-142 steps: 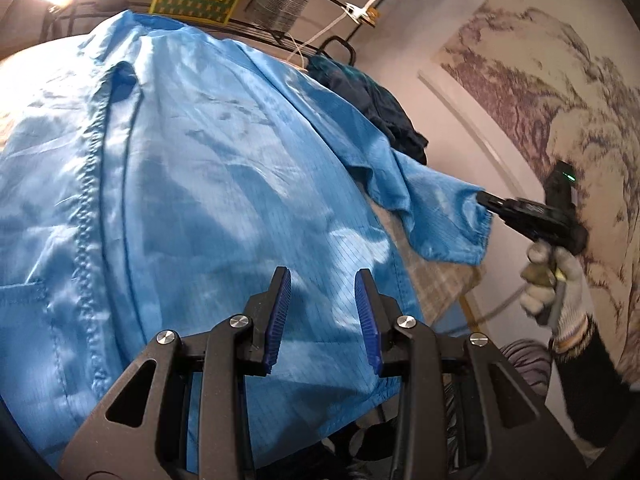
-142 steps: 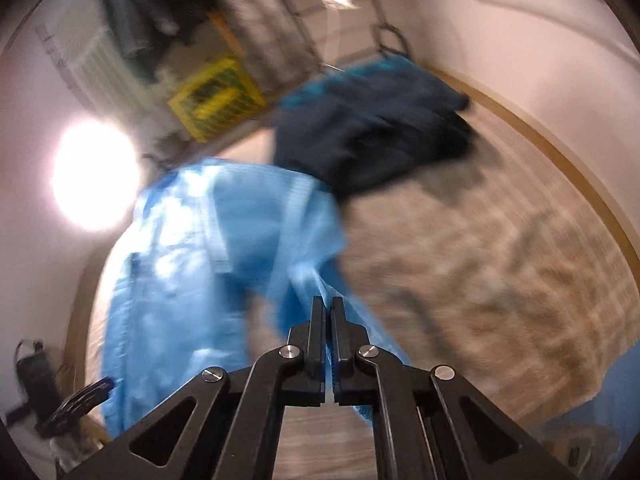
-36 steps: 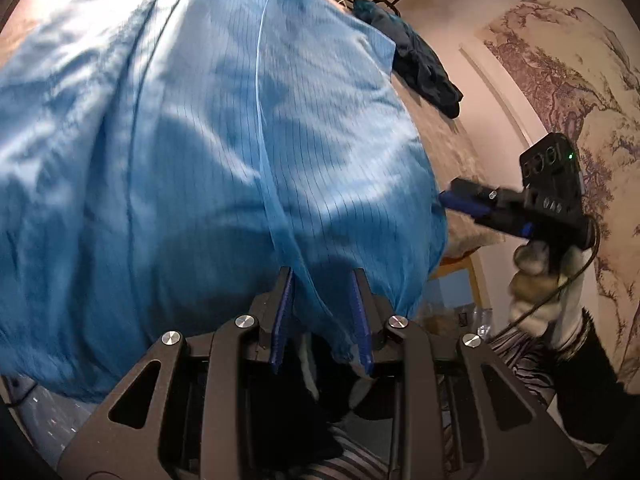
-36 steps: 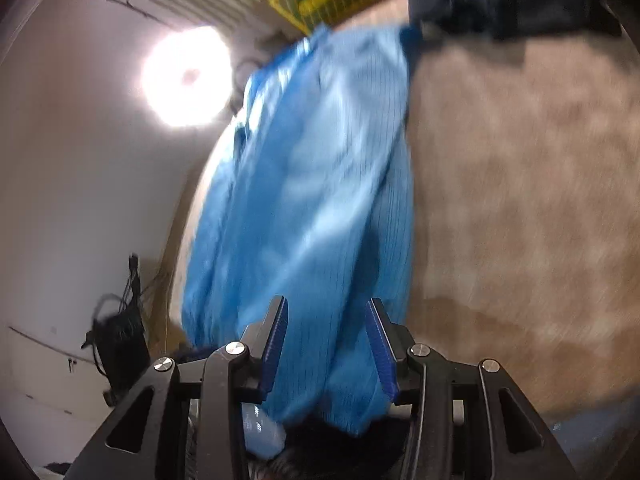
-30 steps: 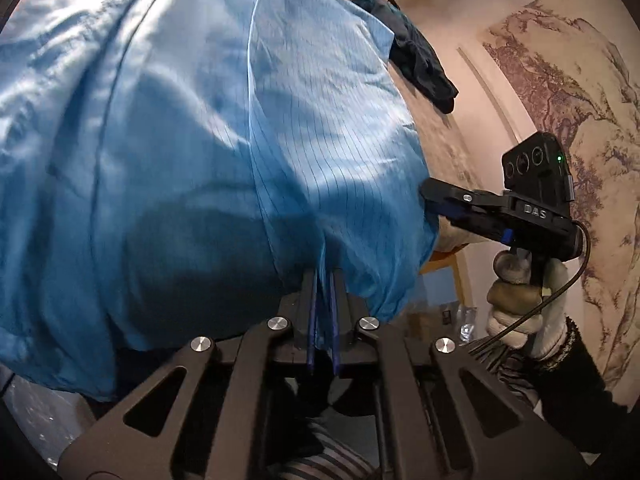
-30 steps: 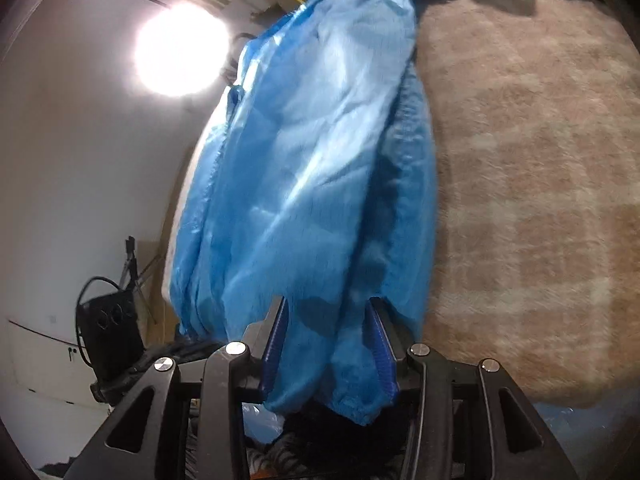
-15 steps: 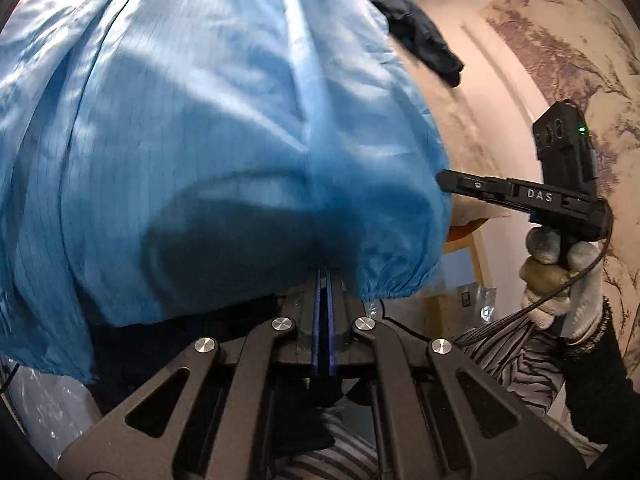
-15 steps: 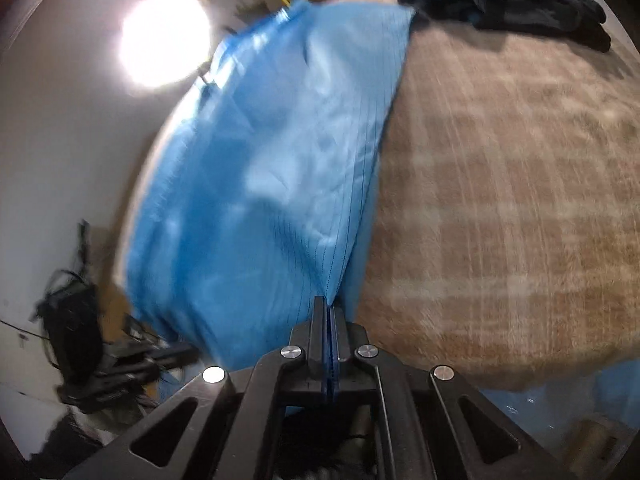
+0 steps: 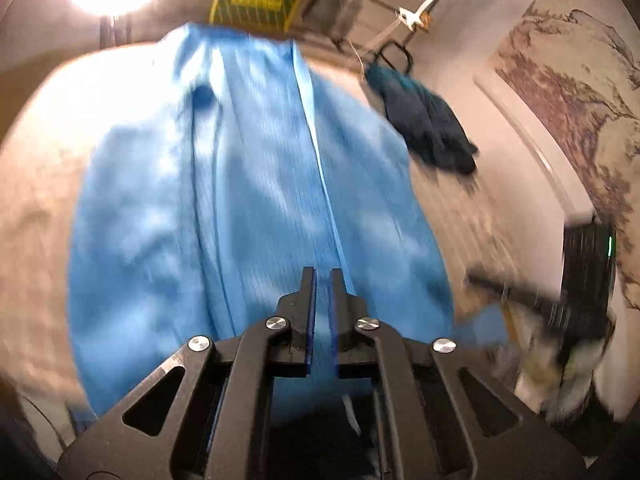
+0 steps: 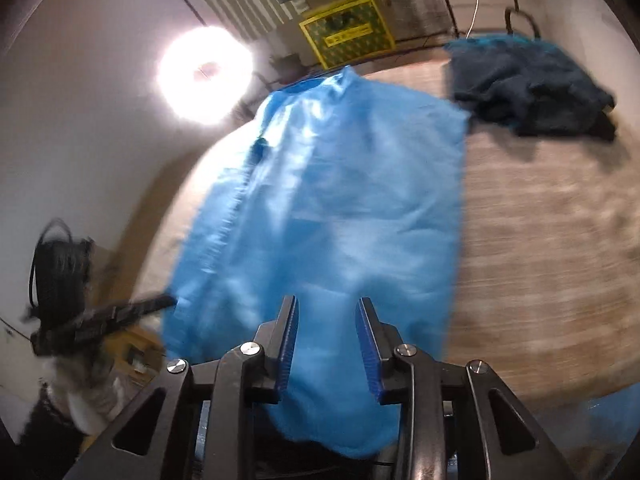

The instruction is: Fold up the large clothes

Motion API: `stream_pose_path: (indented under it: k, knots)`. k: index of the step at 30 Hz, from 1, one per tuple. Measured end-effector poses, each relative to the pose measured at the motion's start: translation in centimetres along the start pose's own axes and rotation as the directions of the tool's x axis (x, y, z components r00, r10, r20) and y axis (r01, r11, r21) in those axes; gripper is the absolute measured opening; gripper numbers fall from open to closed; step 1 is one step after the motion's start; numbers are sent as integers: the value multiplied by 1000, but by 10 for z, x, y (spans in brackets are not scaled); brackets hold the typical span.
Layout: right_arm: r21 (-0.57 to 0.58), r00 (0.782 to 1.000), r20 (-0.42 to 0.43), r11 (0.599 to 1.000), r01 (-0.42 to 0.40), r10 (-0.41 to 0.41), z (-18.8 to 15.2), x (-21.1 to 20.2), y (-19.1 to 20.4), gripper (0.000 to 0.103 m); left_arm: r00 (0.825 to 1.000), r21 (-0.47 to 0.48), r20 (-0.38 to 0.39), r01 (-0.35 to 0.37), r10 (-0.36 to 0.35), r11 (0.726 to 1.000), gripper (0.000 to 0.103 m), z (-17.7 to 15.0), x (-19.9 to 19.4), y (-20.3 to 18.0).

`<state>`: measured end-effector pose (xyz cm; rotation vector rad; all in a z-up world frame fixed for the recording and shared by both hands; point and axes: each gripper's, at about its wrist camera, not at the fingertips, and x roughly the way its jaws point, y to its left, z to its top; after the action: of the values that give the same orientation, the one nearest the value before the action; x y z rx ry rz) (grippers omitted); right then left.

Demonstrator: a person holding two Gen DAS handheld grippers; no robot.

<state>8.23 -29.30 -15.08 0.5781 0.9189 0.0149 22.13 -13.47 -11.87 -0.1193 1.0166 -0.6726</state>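
A large light-blue garment lies lengthwise on the bed, folded into a long strip; it also shows in the right wrist view. My left gripper hovers over the garment's near end with its blue pads a narrow gap apart and nothing clamped between them. My right gripper is open over the near right part of the garment, empty. Each gripper appears blurred at the edge of the other's view, the right one and the left one.
A dark blue pile of clothes lies at the far right of the plaid bed cover. A yellow crate and racks stand behind the bed. A bright lamp glares at the left.
Both grippers were shut on the garment's lower edge half a second ago. They have let go and moved up, and the garment now lies flat on the bed.
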Motion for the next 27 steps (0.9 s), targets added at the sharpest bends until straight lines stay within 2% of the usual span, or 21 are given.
stream_pose_path:
  k: [2,3,7,13,15,18,20,21,24,25,26,27]
  knots:
    - [65,1000,-12,998,-18,19,-6,18,2,31,999,11,28,-39,38,999,25,36,6,0]
    - [91,1000,-23,996,-17,19,-7,29,2,32,998,24,38,-53,52,998,27,48,10,-2]
    - [189,995,-95,982,-6,24,-21,69,0,32,988,114,53,-151,145,982,28,111,43,-8]
    - [158,986,-140,980,117,-95,-33,97,5,32,971,155,65,-239,232,958,32,197,116,-18]
    - [161,985,-134,979,125,-104,-34,101,2,32,966,174,66,-257,249,951,44,219,144,-24]
    - [170,987,-127,978,121,-100,-31,104,-1,32,951,232,70,-309,301,922,50,248,198,-36]
    - [176,987,-123,977,120,-99,-32,104,-3,32,925,285,82,-378,371,881,50,262,236,-45]
    - [169,987,-122,978,124,-104,-32,103,-2,32,897,323,100,-439,431,839,50,271,262,-52]
    - [130,984,-120,981,145,-130,-32,103,3,32,838,368,138,-538,528,758,51,289,313,-58]
    - [115,983,-121,982,151,-137,-31,104,6,32,809,384,153,-578,568,720,51,296,333,-58]
    - [109,983,-120,982,152,-139,-31,103,7,32,789,395,162,-602,592,694,52,299,343,-57]
    - [104,983,-119,983,150,-137,-31,104,7,32,759,415,169,-634,629,653,52,304,362,-54]
